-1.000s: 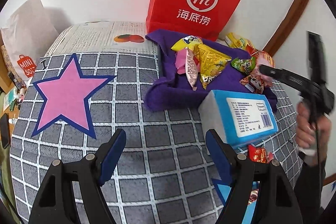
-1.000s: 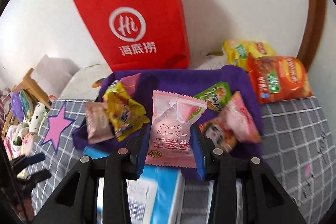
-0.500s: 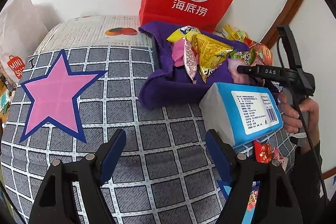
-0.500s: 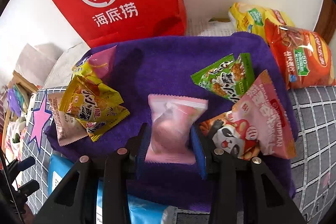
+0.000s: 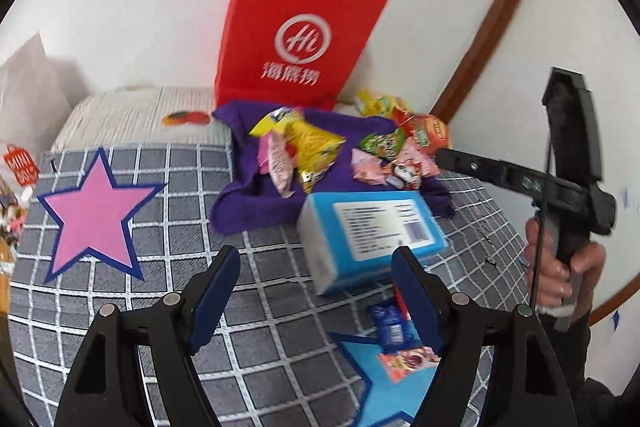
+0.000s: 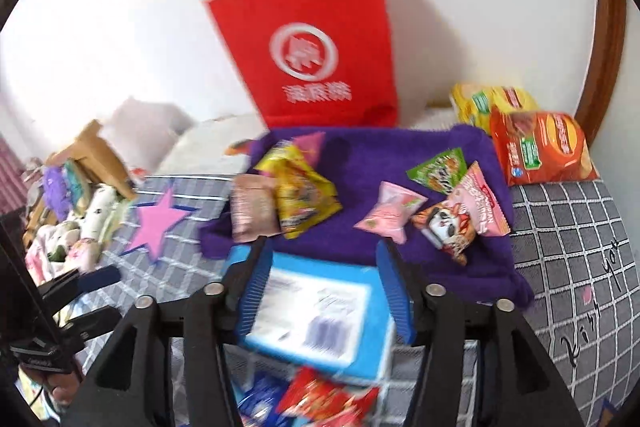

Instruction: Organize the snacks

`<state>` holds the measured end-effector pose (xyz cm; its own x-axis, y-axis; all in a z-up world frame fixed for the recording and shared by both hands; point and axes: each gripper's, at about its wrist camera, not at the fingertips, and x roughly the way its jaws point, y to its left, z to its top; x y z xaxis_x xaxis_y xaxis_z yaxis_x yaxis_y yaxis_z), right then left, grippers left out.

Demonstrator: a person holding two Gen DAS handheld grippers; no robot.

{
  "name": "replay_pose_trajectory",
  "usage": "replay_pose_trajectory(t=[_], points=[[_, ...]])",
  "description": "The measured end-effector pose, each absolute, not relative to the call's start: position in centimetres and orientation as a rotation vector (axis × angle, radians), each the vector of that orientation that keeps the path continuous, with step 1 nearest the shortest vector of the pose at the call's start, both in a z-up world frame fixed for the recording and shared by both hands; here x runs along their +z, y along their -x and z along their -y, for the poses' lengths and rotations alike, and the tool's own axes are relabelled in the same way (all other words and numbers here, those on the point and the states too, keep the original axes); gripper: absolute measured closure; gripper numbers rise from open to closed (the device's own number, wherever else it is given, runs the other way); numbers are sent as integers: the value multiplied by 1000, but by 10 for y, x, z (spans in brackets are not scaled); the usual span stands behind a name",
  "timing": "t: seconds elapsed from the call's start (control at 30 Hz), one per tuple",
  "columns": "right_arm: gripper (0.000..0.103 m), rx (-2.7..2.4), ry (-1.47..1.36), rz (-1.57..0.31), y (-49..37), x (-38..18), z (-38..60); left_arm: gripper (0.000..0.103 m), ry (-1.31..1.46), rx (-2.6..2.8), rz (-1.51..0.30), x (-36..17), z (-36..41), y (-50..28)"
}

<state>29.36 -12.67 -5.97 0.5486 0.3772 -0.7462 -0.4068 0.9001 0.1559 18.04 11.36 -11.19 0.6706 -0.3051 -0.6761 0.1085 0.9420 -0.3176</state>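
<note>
Both hand-held grippers, left [image 5: 316,291] and right [image 6: 322,287], have jaws spread apart, holding nothing. Pink snack packet [image 6: 390,211] lies on the purple cloth [image 6: 360,155] among other packets. Blue box [image 6: 320,319] sits between the right gripper and the cloth; red bag [image 6: 316,55] stands behind

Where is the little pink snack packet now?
In the right wrist view the pink packet lies on the purple cloth, right of middle, just left of the panda packet and below the green packet.
</note>
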Motion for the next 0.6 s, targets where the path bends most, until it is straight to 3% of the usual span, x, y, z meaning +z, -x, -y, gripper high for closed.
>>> replay_pose_trajectory(t=[0.6], points=[[43, 449, 93, -837, -208, -40, 133, 28, 319, -348, -799, -75, -83, -139]])
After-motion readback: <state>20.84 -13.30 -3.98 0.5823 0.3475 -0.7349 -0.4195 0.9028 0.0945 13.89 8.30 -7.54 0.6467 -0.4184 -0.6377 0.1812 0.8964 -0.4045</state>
